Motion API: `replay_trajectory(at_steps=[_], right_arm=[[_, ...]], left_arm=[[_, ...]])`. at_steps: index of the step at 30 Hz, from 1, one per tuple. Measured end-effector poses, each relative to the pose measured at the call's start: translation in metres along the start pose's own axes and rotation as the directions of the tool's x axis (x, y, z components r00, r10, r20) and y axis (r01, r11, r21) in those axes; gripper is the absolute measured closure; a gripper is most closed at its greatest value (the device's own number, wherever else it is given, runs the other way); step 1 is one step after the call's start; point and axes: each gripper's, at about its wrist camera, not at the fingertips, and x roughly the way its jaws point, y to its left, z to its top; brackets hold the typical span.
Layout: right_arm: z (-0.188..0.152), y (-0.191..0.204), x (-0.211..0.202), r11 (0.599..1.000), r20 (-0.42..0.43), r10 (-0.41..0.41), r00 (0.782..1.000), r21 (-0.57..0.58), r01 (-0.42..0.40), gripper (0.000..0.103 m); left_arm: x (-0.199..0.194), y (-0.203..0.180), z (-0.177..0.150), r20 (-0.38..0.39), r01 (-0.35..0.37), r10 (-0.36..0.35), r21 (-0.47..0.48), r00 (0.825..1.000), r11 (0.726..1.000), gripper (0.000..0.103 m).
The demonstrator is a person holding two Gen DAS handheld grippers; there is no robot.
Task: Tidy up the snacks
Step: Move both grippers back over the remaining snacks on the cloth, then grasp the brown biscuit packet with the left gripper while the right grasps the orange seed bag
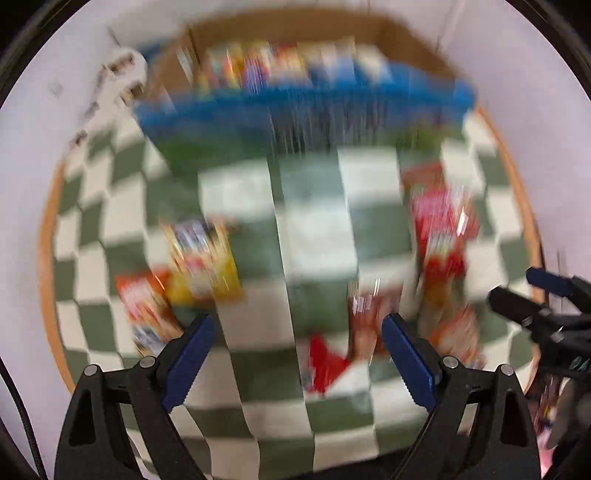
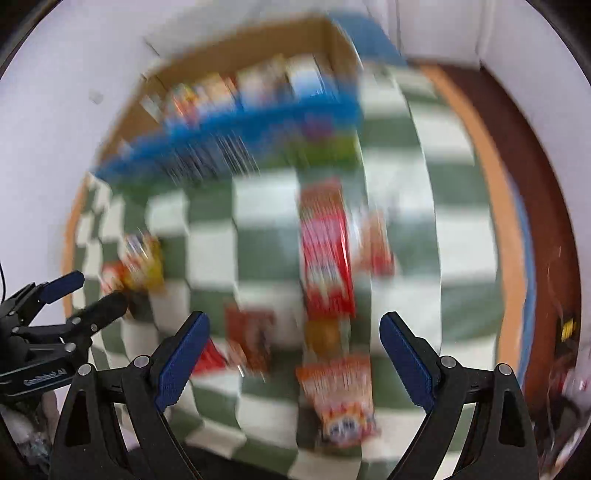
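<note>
Both views are heavily smeared, so details are rough. The left gripper (image 1: 297,354) has its jaws spread wide with nothing between the pads, and the right gripper (image 2: 295,350) is the same: released, empty. By my reading the sorting is only partly done: a blue basket (image 1: 306,107), well ahead of both sets of jaws and backed by a cardboard box (image 1: 399,33), already holds a row of colourful packets, while several loose snacks lie on the green-and-white checkered cloth (image 1: 314,229) covering the table. Ahead and left of the left jaws sit a yellow packet (image 1: 205,258) and, touching it, an orange-red packet (image 1: 146,306). Ahead and right of them lies a long red packet (image 1: 441,229), with a small bright red wrapper (image 1: 325,363) just inside the right-hand pad. Between the right jaws, close in, lies an orange packet (image 2: 338,391), and a brown-red one (image 2: 249,339) sits just beyond the left-hand pad. The packets look flat, glossy and crinkly, printed foil or plastic; labels cannot be read. All these remain to be put away.
</note>
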Motion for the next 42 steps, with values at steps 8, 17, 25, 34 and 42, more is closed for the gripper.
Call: replay_trajectory(at_steps=[8,17,25,34,42], right_arm=[[-0.066,-0.049,0.073,0.993,-0.21,0.038,0.977,0.115,-0.013,0.008],[-0.091,-0.072,0.106,0.989,-0.26,0.06,0.964,0.148,-0.021,0.041],[-0.091,-0.102,0.096,0.97,-0.224,0.026,0.974,0.242,0.03,0.035],[-0.074,-0.096,0.106,0.978,-0.208,-0.011,0.978,0.203,0.054,0.04],[-0.074,-0.084,0.087,0.983,-0.157,-0.025,0.987,0.174,0.053,0.046]], left_arm=[[0.074,-0.037,-0.006,-0.2,0.119,-0.123,-0.033,0.972,0.992,0.011],[0.133,-0.082,-0.005,-0.323,0.102,-0.092,0.014,0.942,0.995,0.011],[0.141,-0.096,-0.016,-0.268,0.039,-0.028,0.037,0.963,0.999,0.033],[0.129,-0.105,-0.028,-0.228,0.059,-0.059,-0.007,0.972,0.998,0.049],[0.09,-0.097,-0.012,-0.176,0.089,-0.092,-0.028,0.98,0.996,0.049]])
